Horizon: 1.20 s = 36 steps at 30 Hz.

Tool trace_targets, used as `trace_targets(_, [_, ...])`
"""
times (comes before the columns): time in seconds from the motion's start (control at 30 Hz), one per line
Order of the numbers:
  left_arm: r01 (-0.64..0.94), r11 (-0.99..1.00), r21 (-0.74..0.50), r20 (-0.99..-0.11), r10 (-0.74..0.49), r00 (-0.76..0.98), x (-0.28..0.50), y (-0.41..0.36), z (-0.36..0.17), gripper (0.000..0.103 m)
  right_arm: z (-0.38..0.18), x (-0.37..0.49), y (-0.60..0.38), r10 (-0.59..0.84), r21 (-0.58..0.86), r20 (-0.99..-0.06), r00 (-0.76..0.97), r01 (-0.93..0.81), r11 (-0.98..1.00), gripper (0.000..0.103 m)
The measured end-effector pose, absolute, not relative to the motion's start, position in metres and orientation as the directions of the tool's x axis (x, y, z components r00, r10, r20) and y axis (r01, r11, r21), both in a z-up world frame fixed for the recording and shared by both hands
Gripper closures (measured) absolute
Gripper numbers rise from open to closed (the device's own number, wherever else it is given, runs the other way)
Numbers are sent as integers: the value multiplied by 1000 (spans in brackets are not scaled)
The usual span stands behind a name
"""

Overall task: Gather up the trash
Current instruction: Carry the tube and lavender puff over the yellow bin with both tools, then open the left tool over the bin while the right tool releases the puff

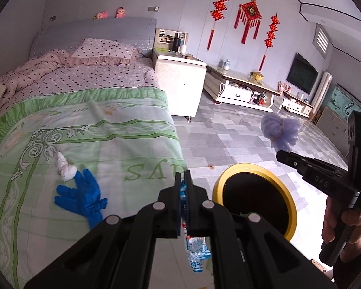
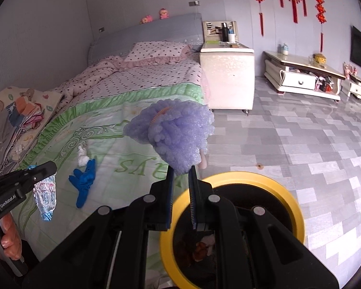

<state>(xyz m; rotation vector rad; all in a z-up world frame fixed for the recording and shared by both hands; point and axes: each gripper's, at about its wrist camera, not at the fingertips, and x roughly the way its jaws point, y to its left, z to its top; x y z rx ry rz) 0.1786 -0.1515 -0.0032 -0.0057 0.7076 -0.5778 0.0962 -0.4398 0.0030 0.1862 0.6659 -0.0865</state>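
Note:
My left gripper is shut on a crumpled blue and silver wrapper, which hangs below its jaws; the right wrist view shows that wrapper dangling over the bed edge. My right gripper is shut on a fluffy purple bath pouf, held up above the bed's edge; the left wrist view has the pouf to the right. A yellow-rimmed trash bin with a dark inside stands on the floor beside the bed, just below both grippers. On the green bedspread lie a blue glove and a white tissue wad.
The bed fills the left, with folded clothes at its far side. A white nightstand stands by the bed head, a low TV cabinet along the wall. Grey tiled floor spreads to the right.

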Motion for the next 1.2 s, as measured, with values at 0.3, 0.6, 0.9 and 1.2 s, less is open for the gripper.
trace_targets(0.3, [558, 809, -186, -620, -537, 572, 178, -207, -5, 101, -9, 73, -483, -45, 164, -645, 763, 196, 967, 92])
trace_targets(0.6, [595, 781, -187, -649, -554, 522, 179, -256, -23, 101, -30, 60, -513, -58, 184, -671, 739, 242, 953, 92])
trace_targets(0.9, [619, 764, -182, -671, -557, 490, 175, -294, -38, 101, -55, 59, -528, -49, 205, -702, 711, 267, 942, 91])
trace_targets(1.2, [621, 756, -207, -692, -562, 453, 175, -313, -54, 101, -73, 61, -538, -33, 230, -728, 685, 289, 929, 91])
